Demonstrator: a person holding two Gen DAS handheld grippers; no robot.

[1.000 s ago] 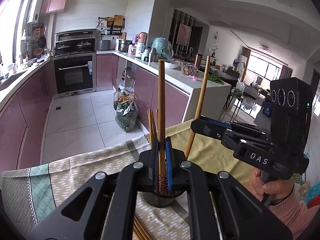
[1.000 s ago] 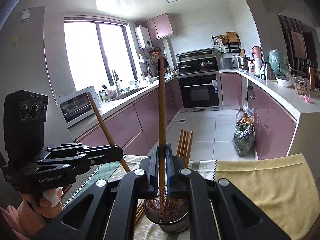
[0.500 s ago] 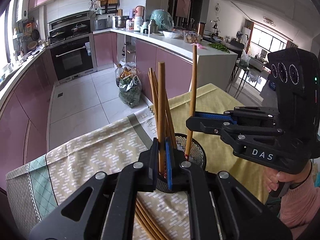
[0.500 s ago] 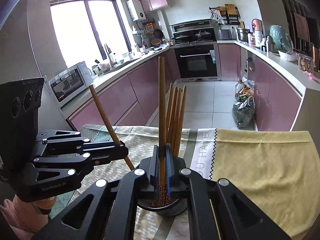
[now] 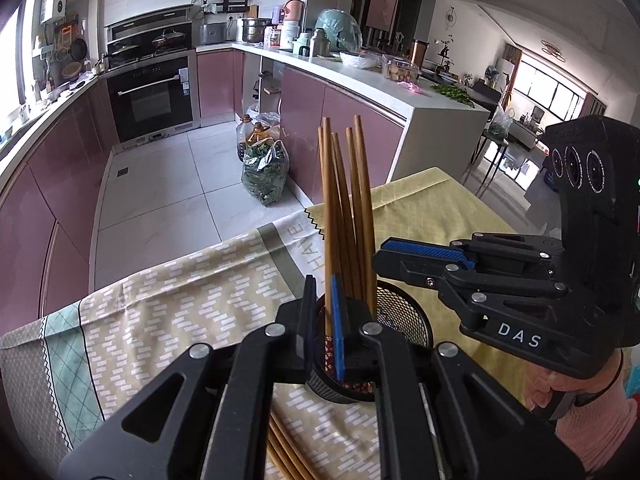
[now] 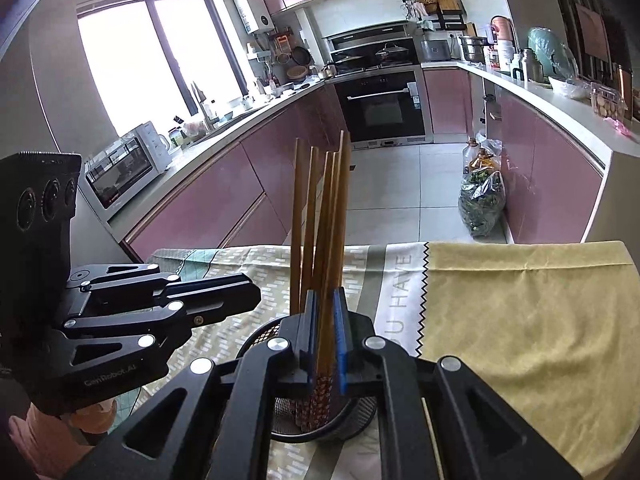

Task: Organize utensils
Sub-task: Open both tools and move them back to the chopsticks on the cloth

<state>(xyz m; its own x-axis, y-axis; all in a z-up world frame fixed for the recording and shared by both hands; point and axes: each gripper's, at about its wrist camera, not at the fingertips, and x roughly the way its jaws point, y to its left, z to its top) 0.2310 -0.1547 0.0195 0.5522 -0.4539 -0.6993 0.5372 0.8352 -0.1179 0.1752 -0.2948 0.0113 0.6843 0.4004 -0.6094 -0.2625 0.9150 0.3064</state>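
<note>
A black mesh cup (image 5: 404, 316) (image 6: 360, 416) stands on the tablecloth with several wooden chopsticks upright in it. My left gripper (image 5: 324, 292) (image 6: 256, 300) is low over the cup, shut on one chopstick (image 5: 327, 200) whose patterned lower end is inside the cup. My right gripper (image 6: 325, 300) (image 5: 380, 252) reaches in from the other side, pads still against a second chopstick (image 6: 324, 320) with its end in the cup; its jaws are just beginning to open. Both held sticks stand close among the others.
Several loose chopsticks (image 5: 288, 456) lie on the patterned cloth (image 5: 180, 312) below my left gripper. A yellow cloth (image 6: 520, 340) covers the table's right part, its far edge dropping to the kitchen floor. A person's hand (image 5: 560, 392) holds the right gripper's handle.
Both grippers have come down and tilted further downward with their chopsticks. The two sticks' lower ends have sunk into the mesh cup and now stand among the others.
</note>
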